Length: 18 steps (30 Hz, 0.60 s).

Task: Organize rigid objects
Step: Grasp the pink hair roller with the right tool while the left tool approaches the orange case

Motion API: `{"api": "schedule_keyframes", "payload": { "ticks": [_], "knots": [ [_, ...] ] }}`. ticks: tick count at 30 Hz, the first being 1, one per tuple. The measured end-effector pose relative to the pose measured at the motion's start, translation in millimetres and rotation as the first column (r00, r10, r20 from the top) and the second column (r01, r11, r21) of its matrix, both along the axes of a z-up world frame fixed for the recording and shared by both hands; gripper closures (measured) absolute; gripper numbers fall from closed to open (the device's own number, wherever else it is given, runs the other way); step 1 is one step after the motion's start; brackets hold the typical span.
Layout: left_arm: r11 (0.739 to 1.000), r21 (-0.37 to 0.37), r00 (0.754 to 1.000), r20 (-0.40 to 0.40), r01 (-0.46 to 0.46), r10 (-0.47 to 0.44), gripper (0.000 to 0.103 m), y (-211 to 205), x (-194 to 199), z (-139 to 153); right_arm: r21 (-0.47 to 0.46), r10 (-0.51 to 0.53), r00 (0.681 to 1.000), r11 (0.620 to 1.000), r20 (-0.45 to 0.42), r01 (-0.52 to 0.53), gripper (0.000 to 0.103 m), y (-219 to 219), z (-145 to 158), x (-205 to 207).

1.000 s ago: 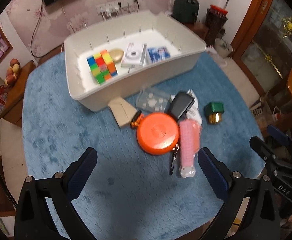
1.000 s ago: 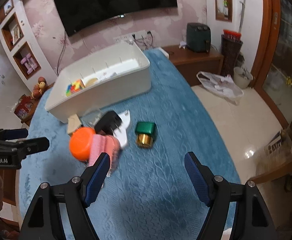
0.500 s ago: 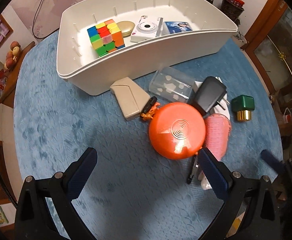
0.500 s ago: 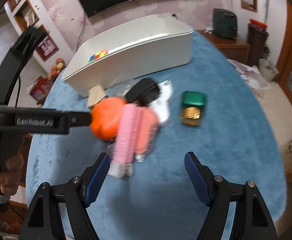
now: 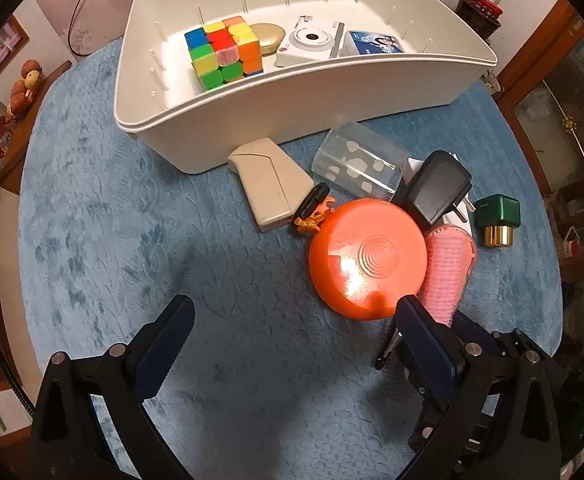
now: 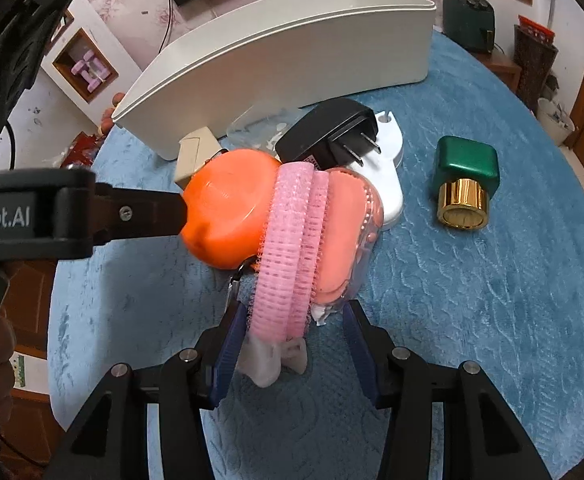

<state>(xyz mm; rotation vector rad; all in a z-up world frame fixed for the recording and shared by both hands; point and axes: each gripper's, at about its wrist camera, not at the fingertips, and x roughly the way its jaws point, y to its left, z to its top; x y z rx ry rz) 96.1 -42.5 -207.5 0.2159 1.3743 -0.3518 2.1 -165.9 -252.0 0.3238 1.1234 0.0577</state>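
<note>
A pink hair roller pack [image 6: 292, 248] lies on the blue cloth against an orange disc [image 6: 228, 208]. My right gripper [image 6: 293, 340] straddles the pack's near end, its jaws closing, both pads touching the pack's sides. My left gripper [image 5: 292, 312] hangs open over the cloth with nothing between its fingers. Its right fingertip overlaps the orange disc [image 5: 367, 260] at the near edge. From the right wrist view, one of the left gripper's fingers [image 6: 144, 212] meets the disc's side. The white bin [image 5: 331, 80] holds a colour cube [image 5: 222, 52], a white camera [image 5: 309, 40] and a card box.
Around the disc lie a black charger [image 5: 437, 188], a clear cup [image 5: 359, 160], a beige case [image 5: 270, 184], a black key fob [image 5: 311, 202] and a green bottle with a gold cap [image 6: 465, 176]. The cloth's edge runs close on the right.
Both grippers came down toward the pile. The right one moved left onto the pink roller pack and its jaws narrowed around it. The left one drew near the orange disc.
</note>
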Motion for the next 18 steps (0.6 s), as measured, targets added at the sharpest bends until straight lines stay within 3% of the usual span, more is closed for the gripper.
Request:
{"api": "schedule_keyframes", "payload": {
  "ticks": [1,2,8,18],
  "knots": [
    [1.0,-0.002,1.0,-0.003,0.0,0.0,0.002,-0.5,-0.2,-0.7,0.022,0.008,1.0,1.0,0.001,-0.008,0.072,0.1,0.1,0.1],
    [1.0,-0.006,1.0,-0.008,-0.001,0.0,0.002,-2.3,0.9,-1.9,0.035,0.011,1.0,0.999,-0.004,-0.011,0.074,-0.4,0.3,-0.9],
    [0.999,-0.042,0.999,-0.046,-0.024,0.022,0.002,-12.2,8.3,-8.7,0.053,-0.023,1.0,0.998,-0.003,0.023,0.074,-18.0,3.1,-14.8],
    [0.998,-0.018,0.992,-0.107,-0.068,0.065,0.002,-41.8,31.4,-29.1,0.078,-0.108,0.994,0.991,-0.021,0.109,0.074,-48.3,3.4,-19.1]
  ]
}}
